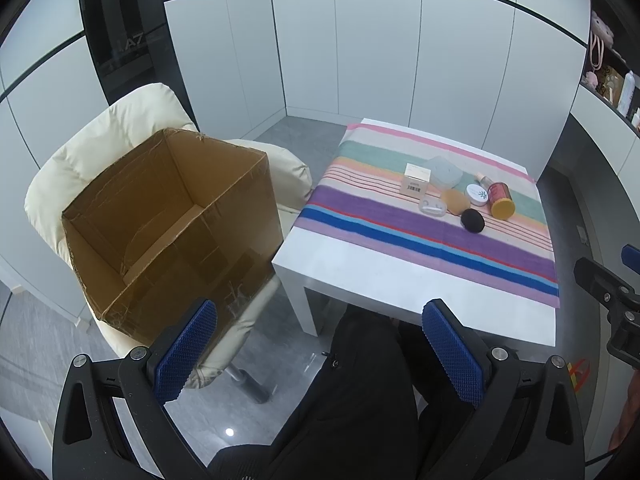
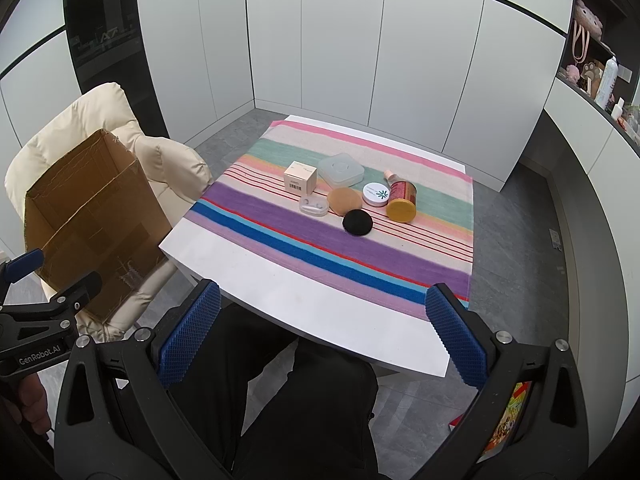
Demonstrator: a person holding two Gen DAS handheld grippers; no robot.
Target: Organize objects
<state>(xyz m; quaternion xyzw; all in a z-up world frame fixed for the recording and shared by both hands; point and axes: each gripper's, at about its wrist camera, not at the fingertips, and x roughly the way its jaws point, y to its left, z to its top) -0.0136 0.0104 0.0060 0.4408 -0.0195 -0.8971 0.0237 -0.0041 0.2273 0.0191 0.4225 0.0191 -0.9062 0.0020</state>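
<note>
Several small items lie on a striped cloth point(image 2: 420, 256) on a white table point(image 2: 320, 312): a white carton point(image 2: 300, 177), a clear square case point(image 2: 341, 168), a clear small case point(image 2: 314, 206), a tan sponge point(image 2: 343, 201), a black sponge point(image 2: 357, 222), a white round tin point(image 2: 376, 194) and a red bottle with a yellow cap point(image 2: 402, 200). An open, empty cardboard box point(image 1: 168, 224) sits on a cream chair point(image 1: 100, 140) left of the table. My left gripper point(image 1: 320, 352) and right gripper point(image 2: 320, 336) are both open and empty, held above my lap before the table's near edge.
White wall panels stand behind the table. A shelf point(image 2: 600, 76) with bottles and toys runs along the right wall. The left gripper also shows at the lower left of the right wrist view point(image 2: 40, 312). A colourful book point(image 2: 508, 412) lies on the floor at right.
</note>
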